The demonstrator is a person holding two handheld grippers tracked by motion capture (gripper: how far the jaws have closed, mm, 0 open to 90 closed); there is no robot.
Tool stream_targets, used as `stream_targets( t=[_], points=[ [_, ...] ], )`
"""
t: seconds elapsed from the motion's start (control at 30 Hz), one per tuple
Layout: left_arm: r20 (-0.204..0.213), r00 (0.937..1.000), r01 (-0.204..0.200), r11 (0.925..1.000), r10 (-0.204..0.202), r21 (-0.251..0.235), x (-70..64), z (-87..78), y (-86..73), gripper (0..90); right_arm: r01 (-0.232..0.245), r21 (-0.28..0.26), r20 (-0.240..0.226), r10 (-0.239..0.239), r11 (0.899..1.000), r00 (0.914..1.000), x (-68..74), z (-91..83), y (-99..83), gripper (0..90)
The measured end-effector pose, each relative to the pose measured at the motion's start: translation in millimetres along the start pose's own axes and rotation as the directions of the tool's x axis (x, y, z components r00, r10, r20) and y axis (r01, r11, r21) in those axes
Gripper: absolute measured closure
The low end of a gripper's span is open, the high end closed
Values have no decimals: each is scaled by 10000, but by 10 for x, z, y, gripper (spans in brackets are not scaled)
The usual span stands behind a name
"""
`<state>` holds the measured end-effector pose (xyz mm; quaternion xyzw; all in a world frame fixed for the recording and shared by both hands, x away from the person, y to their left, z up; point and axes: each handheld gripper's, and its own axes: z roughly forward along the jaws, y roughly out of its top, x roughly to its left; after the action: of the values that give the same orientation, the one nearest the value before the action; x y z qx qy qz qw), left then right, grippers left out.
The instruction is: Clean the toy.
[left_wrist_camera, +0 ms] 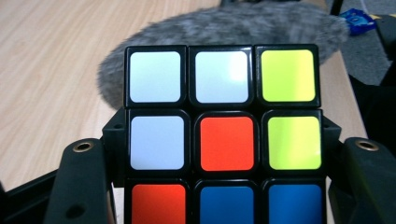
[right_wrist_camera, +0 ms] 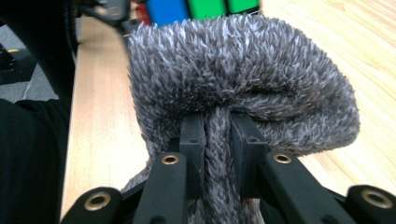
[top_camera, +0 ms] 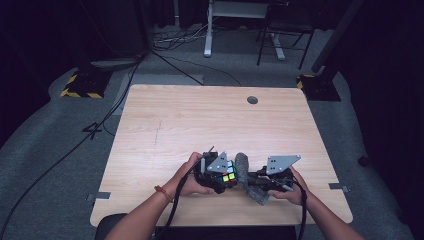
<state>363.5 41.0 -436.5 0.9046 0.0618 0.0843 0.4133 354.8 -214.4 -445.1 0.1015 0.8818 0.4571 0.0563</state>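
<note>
Table, pale wood, with a round hole noted at about one o'clock near its far edge. Grey fuzzy cloth is held up at roughly six o'clock on the table, just beside the cube; its fold is pinched tightly between the nearly closed jaws of the right gripper, as seen in the right gripper view. Puzzle cube is clamped on both sides by the jaws of the left gripper, spread to the cube's width; white, yellow, orange and blue squares are shown on the facing side. Cloth is seen at twelve o'clock behind the cube in the left gripper view.
</note>
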Motion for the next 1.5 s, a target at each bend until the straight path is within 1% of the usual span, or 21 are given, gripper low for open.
stream_targets(
  t=[0.07, 0.13, 0.2, 0.27, 0.3, 0.33, 0.43, 0.5, 0.57, 0.6, 0.67, 0.7, 0.8, 0.9, 0.97, 1.03, 1.13, 1.3, 1.4, 1.47, 1.5],
  points=[
    [13, 10000, 88, 9999, -88, 92, 8, 10, -13, 336, 97, -236, -184, -102, 9997, 9998, 26, -28, 20, 768],
    [189, 9998, 57, 9998, -60, 170, 1, 51, -13, 336, 176, -557, -245, -189, 9983, 9995, 69, -54, 64, 767],
    [316, 9995, -100, 9994, 89, 346, -39, 104, 1, 335, 313, -906, -140, -327, 9954, 9994, 118, -68, 117, 766],
    [451, 9988, -190, 9990, 172, 399, -69, 134, 12, 336, 373, -1063, 146, -359, 9936, 9992, 138, -77, 146, 766],
    [481, 9986, -234, 9990, 216, 380, -80, 140, 19, 336, 356, -1109, 284, -326, 9932, 9991, 128, -82, 146, 766],
    [443, 9986, -296, 9987, 278, 411, -93, 139, 28, 336, 188, -1081, 414, -144, 9940, 9990, 113, -79, 142, 765],
    [429, 9983, -408, 9985, 393, 353, -105, 109, 44, 336, -86, -479, 792, 124, 9988, 9968, 46, -44, 106, 765],
    [310, 9990, -341, 9991, 334, 245, -97, 73, 44, 336, -291, 37, 726, 287, 9996, 9969, -5, -12, 58, 765],
    [259, 9993, -257, 9996, 259, -71, -78, 23, 50, 336, -377, 521, 794, 335, 9979, 9963, -46, 25, -4, 764],
    [235, 9993, -271, 9994, 276, -228, -69, -8, 57, 336, -452, 707, 709, 402, 9965, 9967, -69, 44, -34, 764],
    [202, 9996, -194, 9981, 207, -589, -60, -56, 65, 336, -603, 839, 548, 558, 9946, 9969, -92, 81, -70, 763],
    [211, 9997, -139, 9976, 153, -679, -57, -66, 63, 336, -649, 790, 470, 614, 9948, 9970, -95, 90, -73, 763],
    [189, 9996, -203, 9977, 215, -653, -58, -49, 43, 335, -690, 2, -112, 690, 9976, 9976, -79, 57, -43, 763],
    [380, 9988, -293, 9980, 314, -552, -56, -37, 32, 333, -486, -148, -202, 483, 9987, 9986, -31, 38, -27, 764],
    [338, 9989, -313, 9988, 326, -371, -56, -31, 29, 331, -533, -350, -245, 525, 9980, 9983, -28, 17, -29, 764],
    [180, 9988, -461, 9988, 464, -137, -74, -17, 26, 329, -728, -835, -513, 687, 9938, 9963, -45, -24, -20, 765],
    [190, 9988, -454, 9988, 457, -178, -82, -14, 30, 330, -575, -972, -591, 519, 9936, 9969, -43, -51, -16, 765],
    [134, 9991, -403, 9991, 402, 103, -70, 17, 11, 330, -520, -1190, -387, 477, 9915, 9981, -27, -86, 9, 765],
    [10, 9993, -370, 9993, 370, 108, -77, 28, 13, 331, -435, -1418, -216, 408, 9889, 9989, -10, -107, 34, 764],
    [-200, 9994, -293, 9995, 296, 137, -76, 37, 25, 331, -301, -1472, 165, 329, 9886, 9993, 1, -117, 56, 764],
    [-148, 9995, -288, 9993, 291, 245, -71, 46, 31, 331, -59, -1356, 427, 118, 9908, 9990, 18, -121, 79, 764]
  ],
)
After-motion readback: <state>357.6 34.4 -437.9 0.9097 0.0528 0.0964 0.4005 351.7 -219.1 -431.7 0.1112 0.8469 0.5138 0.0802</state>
